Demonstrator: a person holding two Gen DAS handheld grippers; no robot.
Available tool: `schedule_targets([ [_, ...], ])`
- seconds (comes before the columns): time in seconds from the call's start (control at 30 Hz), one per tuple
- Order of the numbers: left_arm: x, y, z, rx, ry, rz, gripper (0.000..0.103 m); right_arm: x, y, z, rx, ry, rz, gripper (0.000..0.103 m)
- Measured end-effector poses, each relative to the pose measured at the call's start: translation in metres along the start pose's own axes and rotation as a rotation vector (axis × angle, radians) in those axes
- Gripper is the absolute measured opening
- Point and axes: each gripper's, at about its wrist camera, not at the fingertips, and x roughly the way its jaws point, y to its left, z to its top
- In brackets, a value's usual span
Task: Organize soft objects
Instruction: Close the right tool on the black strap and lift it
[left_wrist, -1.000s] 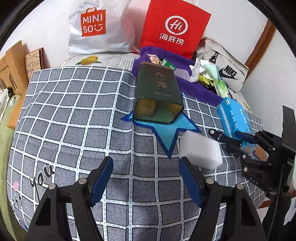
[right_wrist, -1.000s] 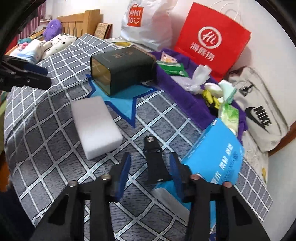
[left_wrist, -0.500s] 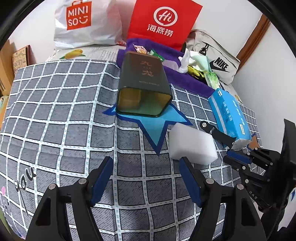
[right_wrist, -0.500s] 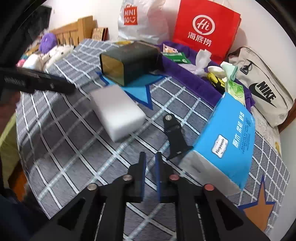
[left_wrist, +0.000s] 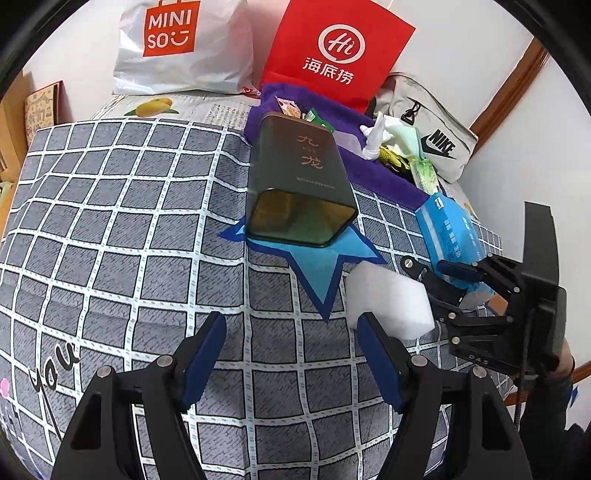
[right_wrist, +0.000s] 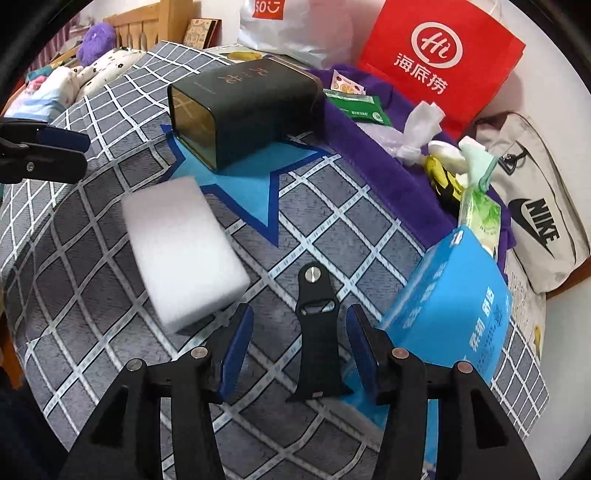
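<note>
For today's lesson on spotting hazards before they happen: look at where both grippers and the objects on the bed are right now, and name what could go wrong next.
1. The right gripper, open, straddles the black strap; closing might also snag the blue tissue pack touching the strap's near end.
2. The white sponge lies close by the left finger and could get nudged.
3. The left gripper is open over bare bedspread, so it steadies nothing.

The left wrist view looks down along its fingers from above the checked bedspread (left_wrist: 110, 221), facing the wall. The right wrist view sits lower and nearer, angled in from the right. Both share the dark tin (left_wrist: 299, 177) (right_wrist: 243, 110), white sponge (left_wrist: 388, 299) (right_wrist: 181, 247) and red bag (left_wrist: 336, 51) (right_wrist: 439, 55).
</note>
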Motion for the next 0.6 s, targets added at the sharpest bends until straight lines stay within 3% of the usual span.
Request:
schedule_targets([
  [0.2,0.007,0.003,0.005,-0.001,0.012,-0.025,0.072,0.015,0.001,0.013,0.005,0.042,-0.010,0.060],
  [0.4,0.012,0.011,0.008,-0.019,0.014,-0.044,0.072,0.023,-0.015,0.019,0.072,0.075,0.094,0.053],
  [0.47,0.015,0.013,0.008,-0.031,0.018,-0.049,0.072,0.022,-0.012,0.020,0.057,0.071,0.095,0.044],
  [0.53,0.016,0.014,0.008,-0.036,0.023,-0.051,0.072,0.019,-0.008,0.020,0.052,0.077,0.129,0.024],
  [0.6,0.016,0.013,0.008,-0.034,0.023,-0.053,0.072,0.015,-0.001,0.018,0.062,0.082,0.138,0.025],
])
